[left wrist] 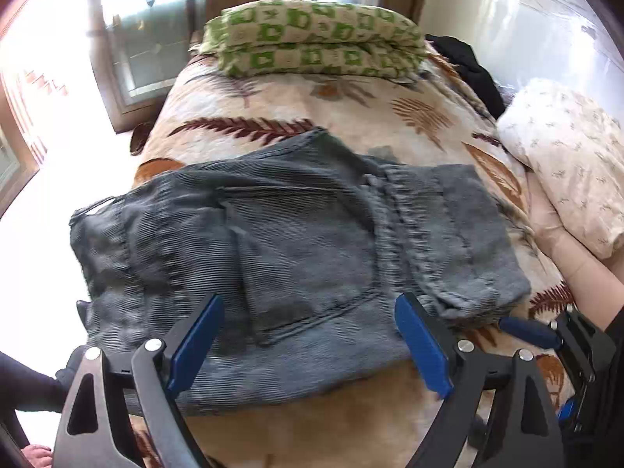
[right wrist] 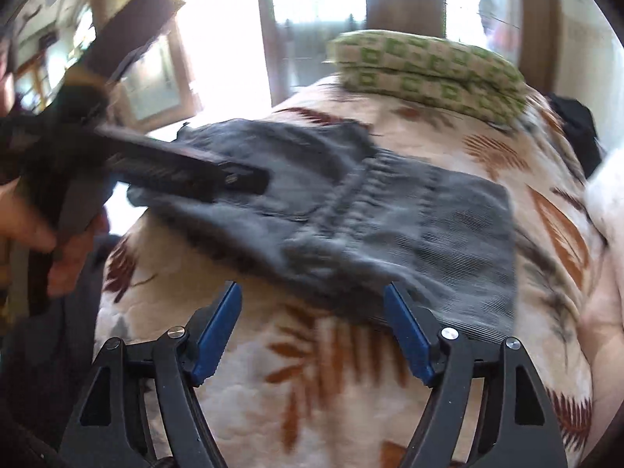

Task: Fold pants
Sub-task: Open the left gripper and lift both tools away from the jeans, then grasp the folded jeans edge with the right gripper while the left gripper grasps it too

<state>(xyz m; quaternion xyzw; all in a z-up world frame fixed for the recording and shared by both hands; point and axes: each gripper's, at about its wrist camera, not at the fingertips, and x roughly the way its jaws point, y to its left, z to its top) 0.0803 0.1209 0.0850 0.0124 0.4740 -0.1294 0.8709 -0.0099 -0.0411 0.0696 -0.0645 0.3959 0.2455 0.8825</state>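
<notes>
Both my left gripper (left wrist: 308, 335) and right gripper (right wrist: 312, 331) gape, empty. Pants (left wrist: 280, 241) folded on bed (left wrist: 351, 124): soft, thick corduroy, limp; I'd pinch the near folded edge.

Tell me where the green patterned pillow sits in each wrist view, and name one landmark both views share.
Left wrist view: the green patterned pillow lies top centre, at the far end of the bed.
Right wrist view: the pillow lies upper right, blurred.
Shared landmark: the grey pants, folded on the leaf-print bedspread.
</notes>
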